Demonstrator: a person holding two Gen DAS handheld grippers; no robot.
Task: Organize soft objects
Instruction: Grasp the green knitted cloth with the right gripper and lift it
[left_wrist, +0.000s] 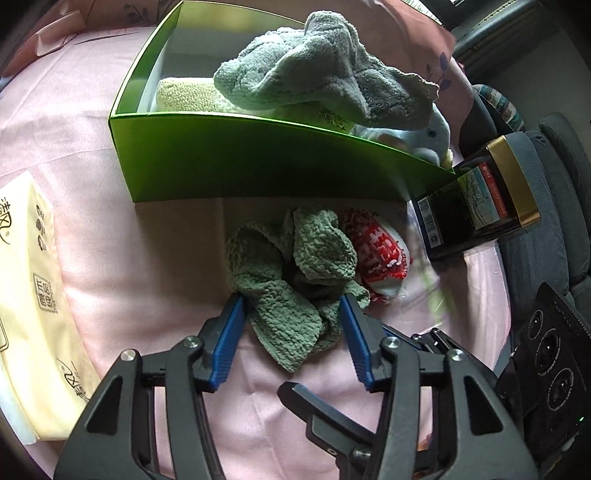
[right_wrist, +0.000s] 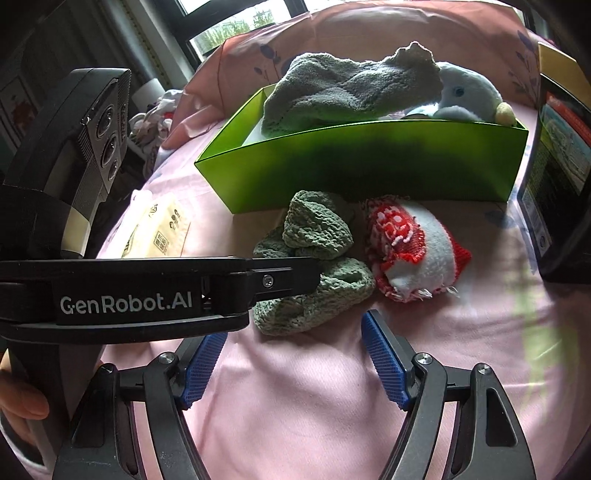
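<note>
A crumpled green cloth (left_wrist: 295, 273) lies on the pink bedsheet in front of a green box (left_wrist: 258, 162). My left gripper (left_wrist: 293, 301) is open, its blue pads on either side of the cloth's near end. A red and white soft toy (left_wrist: 380, 254) lies right of the cloth. The box holds a grey towel (left_wrist: 325, 77), a cream fleece (left_wrist: 184, 96) and a light blue plush (left_wrist: 432, 136). In the right wrist view my right gripper (right_wrist: 295, 325) is open and empty, just short of the cloth (right_wrist: 314, 258). The toy (right_wrist: 413, 251) and box (right_wrist: 369, 166) lie beyond it.
A yellow tissue pack (left_wrist: 29, 295) lies at the left. A dark box with a gold lid (left_wrist: 476, 203) stands right of the green box. A pink pillow (right_wrist: 369, 29) lies behind the box. The left gripper's body (right_wrist: 147, 291) crosses the right wrist view.
</note>
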